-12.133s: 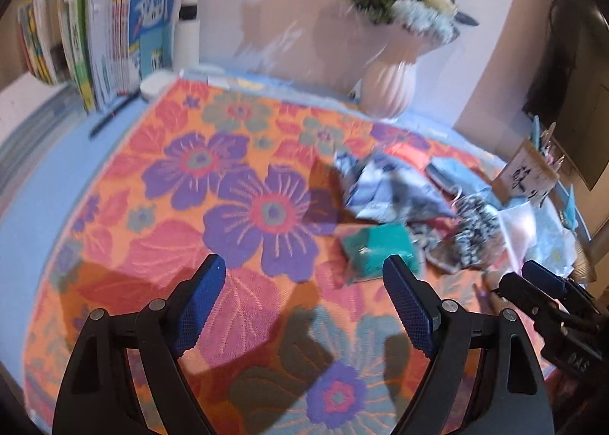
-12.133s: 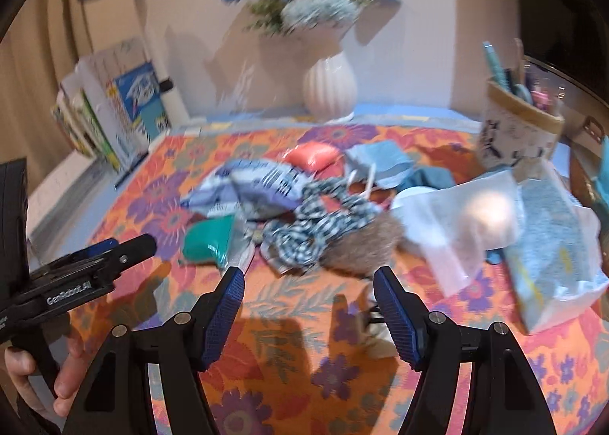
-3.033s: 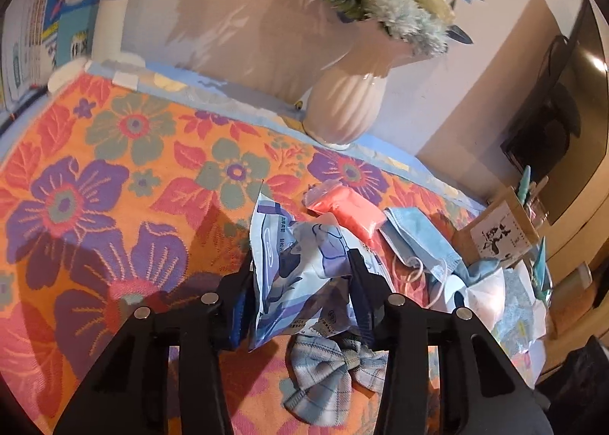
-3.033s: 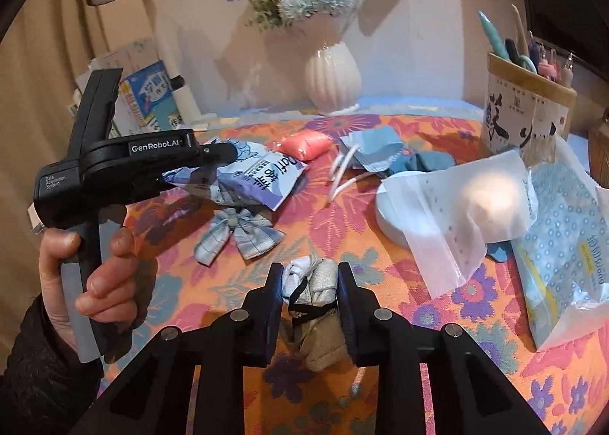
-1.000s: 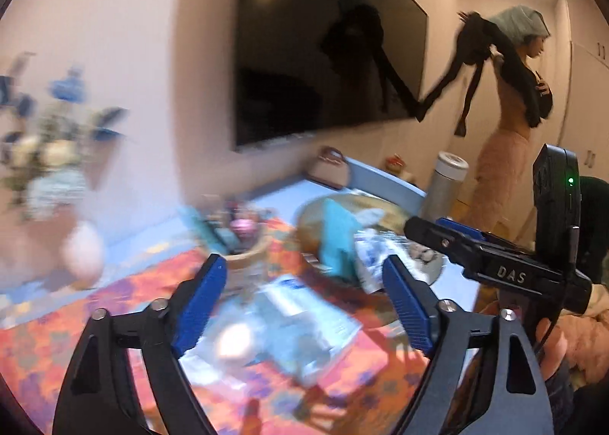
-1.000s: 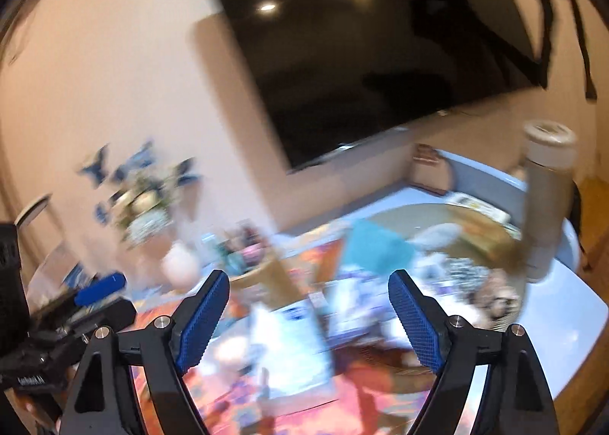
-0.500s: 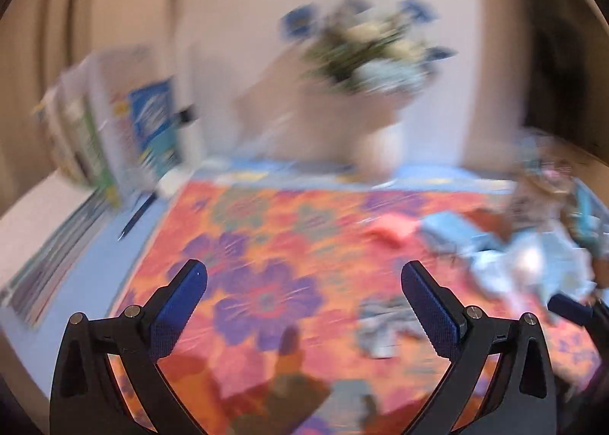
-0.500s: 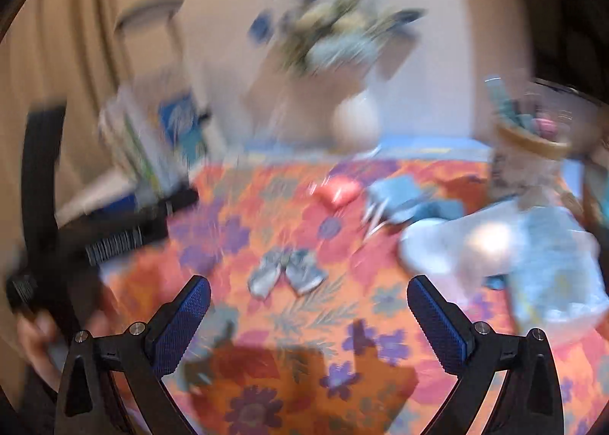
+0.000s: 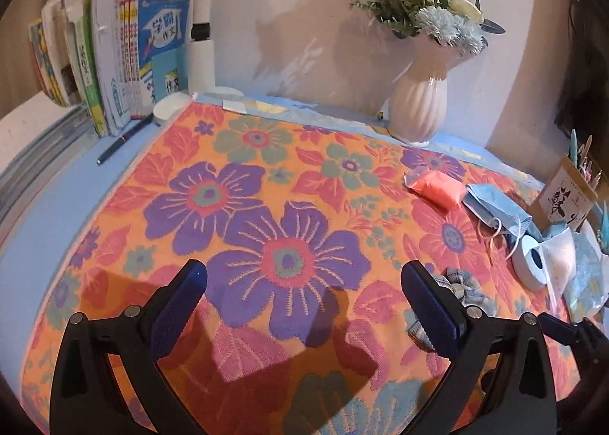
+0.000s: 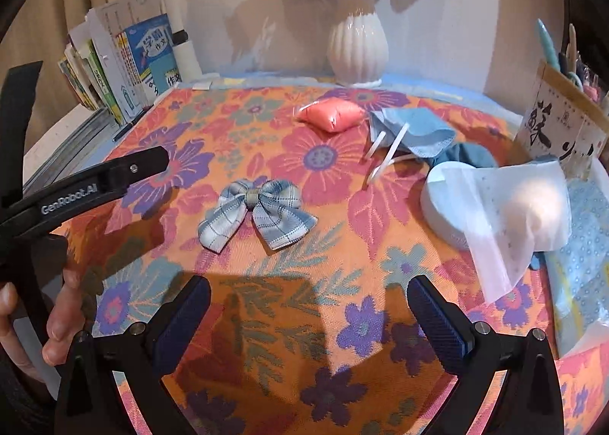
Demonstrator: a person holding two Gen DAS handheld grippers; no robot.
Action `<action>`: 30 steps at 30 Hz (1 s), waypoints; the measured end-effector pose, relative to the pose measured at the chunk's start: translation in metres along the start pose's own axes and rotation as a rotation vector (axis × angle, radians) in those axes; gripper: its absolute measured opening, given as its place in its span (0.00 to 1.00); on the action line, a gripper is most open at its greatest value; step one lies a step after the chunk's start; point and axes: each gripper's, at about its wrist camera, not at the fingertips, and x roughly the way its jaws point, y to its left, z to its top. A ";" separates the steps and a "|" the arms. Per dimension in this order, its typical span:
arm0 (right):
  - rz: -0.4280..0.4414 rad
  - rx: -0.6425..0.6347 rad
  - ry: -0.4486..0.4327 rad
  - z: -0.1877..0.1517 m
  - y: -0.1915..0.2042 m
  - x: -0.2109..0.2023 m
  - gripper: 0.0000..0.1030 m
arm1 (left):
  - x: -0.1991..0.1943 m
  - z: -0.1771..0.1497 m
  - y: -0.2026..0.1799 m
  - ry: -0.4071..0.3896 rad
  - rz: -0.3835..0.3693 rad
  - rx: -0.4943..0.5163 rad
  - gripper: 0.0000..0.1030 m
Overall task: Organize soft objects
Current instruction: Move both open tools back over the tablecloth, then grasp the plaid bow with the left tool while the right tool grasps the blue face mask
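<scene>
Both hand-held grippers hang empty over the floral cloth [image 10: 304, 271], the left [image 9: 304, 305] and the right [image 10: 308, 315] each spread wide. The plaid bow [image 10: 257, 212] lies flat mid-cloth, ahead of the right one (nothing touching it). Beyond it sit an orange pouch [image 10: 331, 115] and a blue mask [image 10: 411, 132].

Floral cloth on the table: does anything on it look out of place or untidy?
Somewhat. The face mask lies crumpled, its white ear loops splayed loose across the floral cloth. The plaid bow lies alone, apart from the other soft things.
</scene>
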 end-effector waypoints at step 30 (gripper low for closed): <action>-0.128 0.128 -0.219 0.076 -0.064 -0.099 1.00 | 0.017 0.001 -0.081 0.153 -0.181 0.289 0.99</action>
